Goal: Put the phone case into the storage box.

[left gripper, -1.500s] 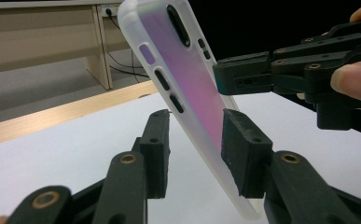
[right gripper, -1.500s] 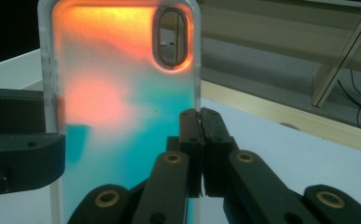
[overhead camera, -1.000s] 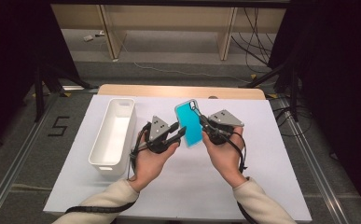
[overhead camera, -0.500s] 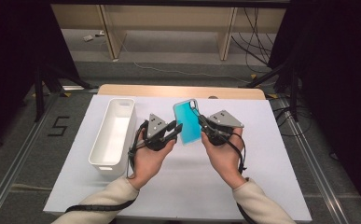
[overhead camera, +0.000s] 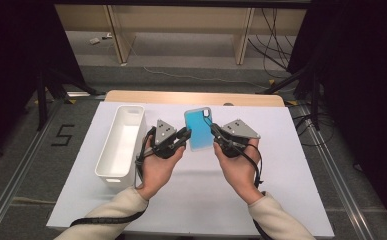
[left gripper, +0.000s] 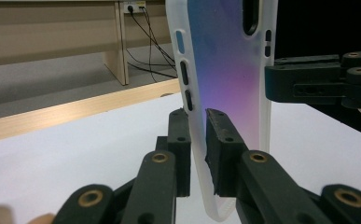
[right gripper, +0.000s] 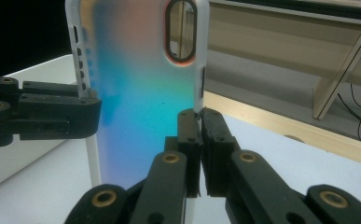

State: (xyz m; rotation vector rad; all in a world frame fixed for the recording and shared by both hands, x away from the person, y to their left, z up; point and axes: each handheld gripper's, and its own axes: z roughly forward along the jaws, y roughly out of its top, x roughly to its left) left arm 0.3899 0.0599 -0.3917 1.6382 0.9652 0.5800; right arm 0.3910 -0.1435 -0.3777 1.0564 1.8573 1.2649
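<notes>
Phone case, blue and translucent with a frosted rim, hangs upright above the white table, pinched by both claws. Right gripper clamps its right edge tight; left gripper, whose jaws have just been closing, now presses the left edge between its pads. No brand or label reads on it. A white bin stands left of the case, beyond the left gripper
</notes>
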